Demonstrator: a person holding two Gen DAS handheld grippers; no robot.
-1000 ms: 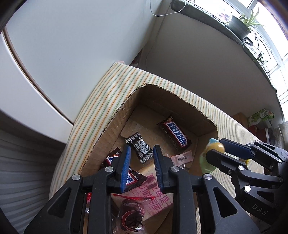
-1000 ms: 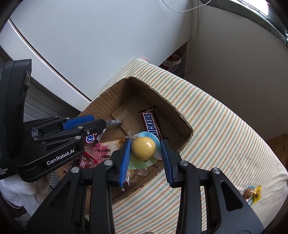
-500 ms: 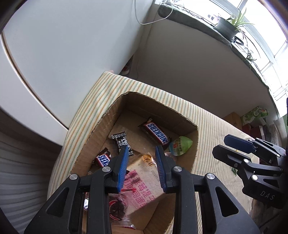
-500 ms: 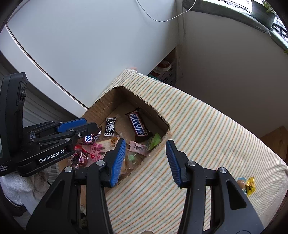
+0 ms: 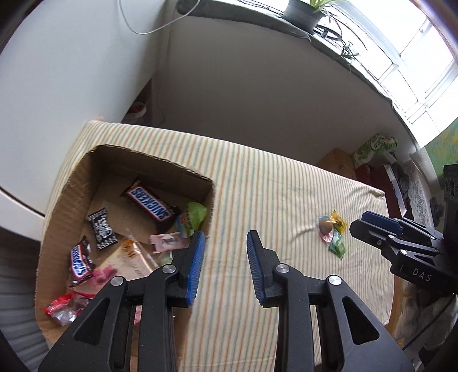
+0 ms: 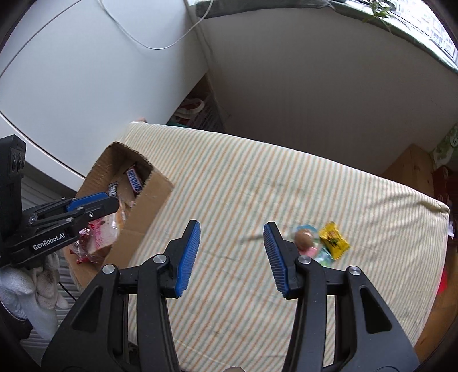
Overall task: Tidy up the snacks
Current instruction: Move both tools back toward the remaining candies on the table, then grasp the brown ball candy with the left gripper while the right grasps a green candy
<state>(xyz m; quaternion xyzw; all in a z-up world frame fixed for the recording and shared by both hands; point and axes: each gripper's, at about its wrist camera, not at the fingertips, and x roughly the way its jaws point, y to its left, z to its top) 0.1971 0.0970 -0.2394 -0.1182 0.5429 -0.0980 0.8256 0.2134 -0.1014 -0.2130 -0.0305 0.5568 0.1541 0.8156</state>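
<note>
A cardboard box (image 5: 71,183) on the striped table holds a Snickers bar (image 5: 150,202), a green-wrapped sweet (image 5: 192,217), a black packet (image 5: 101,229) and several other snacks. The box also shows in the right wrist view (image 6: 154,194). My left gripper (image 5: 224,266) is open and empty over the cloth just right of the box. My right gripper (image 6: 230,254) is open and empty above the table's middle. A small pile of sweets lies to the right: a brown ball sweet (image 6: 303,238), a yellow packet (image 6: 333,240) and a green wrapper (image 5: 337,246).
The striped cloth (image 6: 257,183) covers the table. White walls stand behind it, with a window sill and a plant pot (image 5: 303,11) above. A green carton (image 5: 375,146) and wooden furniture stand beyond the table's right end.
My right gripper opened and dropped the yellow ball sweet into the box, then pulled back right toward the pile. My left gripper also moved right, off the box, and opened wider.
</note>
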